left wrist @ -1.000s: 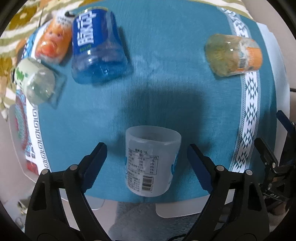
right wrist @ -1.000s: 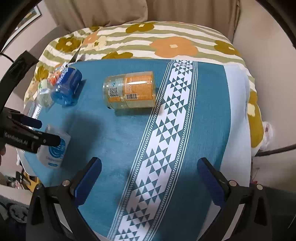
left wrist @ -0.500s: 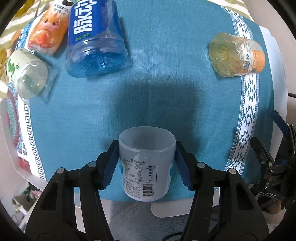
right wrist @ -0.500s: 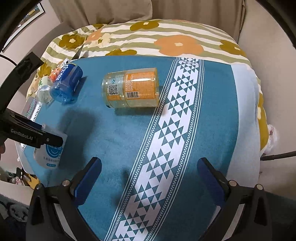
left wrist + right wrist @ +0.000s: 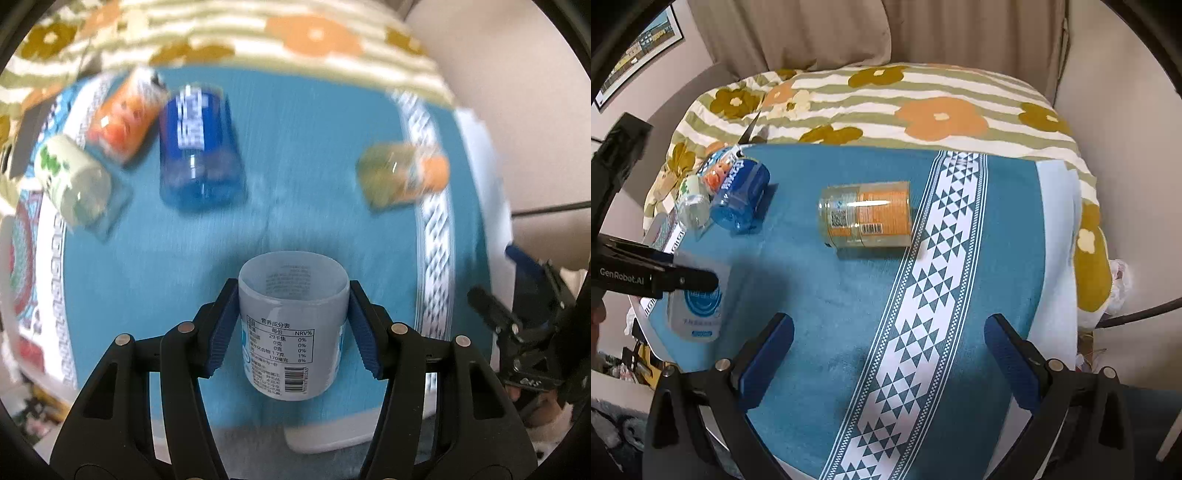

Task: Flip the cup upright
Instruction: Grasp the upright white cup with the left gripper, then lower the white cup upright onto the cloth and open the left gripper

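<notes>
My left gripper [image 5: 293,325] is shut on a white translucent cup [image 5: 291,332] with a printed nutrition label, its open mouth facing away from the camera, held above the blue cloth near the table's front edge. In the right wrist view the same cup [image 5: 696,314] shows at the left, lifted and tilted in the left gripper [image 5: 701,280]. My right gripper [image 5: 888,354] is open and empty above the blue cloth.
A clear cup with an orange label [image 5: 866,219] lies on its side mid-cloth. A blue cup [image 5: 197,147], an orange cup [image 5: 123,118] and a green-white cup [image 5: 70,181] lie at the far left. A floral blanket [image 5: 923,107] lies behind the blue patterned cloth [image 5: 827,295].
My left gripper closed on the white cup, then lifted and tilted it so its mouth shows. The right gripper stayed open and moved slightly.
</notes>
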`<state>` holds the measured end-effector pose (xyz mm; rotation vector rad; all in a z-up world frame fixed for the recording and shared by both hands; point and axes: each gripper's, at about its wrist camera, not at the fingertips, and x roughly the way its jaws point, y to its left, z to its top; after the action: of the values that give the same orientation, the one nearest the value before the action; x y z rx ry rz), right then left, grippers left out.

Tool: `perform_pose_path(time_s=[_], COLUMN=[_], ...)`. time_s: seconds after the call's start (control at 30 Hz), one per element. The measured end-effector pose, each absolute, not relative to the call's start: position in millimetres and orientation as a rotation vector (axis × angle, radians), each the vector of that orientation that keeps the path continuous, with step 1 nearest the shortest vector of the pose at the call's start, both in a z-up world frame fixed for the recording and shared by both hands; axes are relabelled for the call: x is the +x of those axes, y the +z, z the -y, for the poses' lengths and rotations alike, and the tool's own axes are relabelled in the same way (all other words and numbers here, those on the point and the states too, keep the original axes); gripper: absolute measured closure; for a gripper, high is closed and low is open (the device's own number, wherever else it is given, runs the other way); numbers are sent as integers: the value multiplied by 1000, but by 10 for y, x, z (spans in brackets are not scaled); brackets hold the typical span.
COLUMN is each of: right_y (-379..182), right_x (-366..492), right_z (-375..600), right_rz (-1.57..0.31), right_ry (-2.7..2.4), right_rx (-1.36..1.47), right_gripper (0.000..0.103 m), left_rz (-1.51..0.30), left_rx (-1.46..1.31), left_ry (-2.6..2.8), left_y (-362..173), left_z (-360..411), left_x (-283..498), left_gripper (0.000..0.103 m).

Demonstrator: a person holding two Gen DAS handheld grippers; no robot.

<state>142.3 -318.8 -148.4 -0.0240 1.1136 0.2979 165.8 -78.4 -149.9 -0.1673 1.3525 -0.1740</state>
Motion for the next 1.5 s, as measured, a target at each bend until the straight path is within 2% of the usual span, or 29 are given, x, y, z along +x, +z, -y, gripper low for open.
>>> perform_pose_path(time_s=[0.23, 0.43, 0.7, 1.27, 1.43, 1.5], right_y=[-1430, -1496, -1621, -1632, -1620, -1595], right_x=[1327, 1221, 1117, 912, 882, 866], right_z=[3216, 3126, 2995, 2889, 2880, 2864], right_rz=[-1121, -1133, -1143, -1124, -1120, -1109], right_ry=[242, 195, 183, 200, 216, 214], right_rx=[49, -21, -52, -59, -37, -41], right_gripper=[0, 0, 0, 0, 0, 0], left_rz=[-945, -742, -720, -729, -786, -809], left_rx=[-42, 63, 51, 60, 65, 63], left_ry=[-192, -206, -206, -183, -163, -160], left_y=[-1433, -1527, -1774, -1858, -1847, -1851], left_z=[846, 924, 910, 799, 811, 815], left_x=[1494, 1394, 1302, 879, 897, 908], left_gripper=[41, 41, 41, 40, 33, 7])
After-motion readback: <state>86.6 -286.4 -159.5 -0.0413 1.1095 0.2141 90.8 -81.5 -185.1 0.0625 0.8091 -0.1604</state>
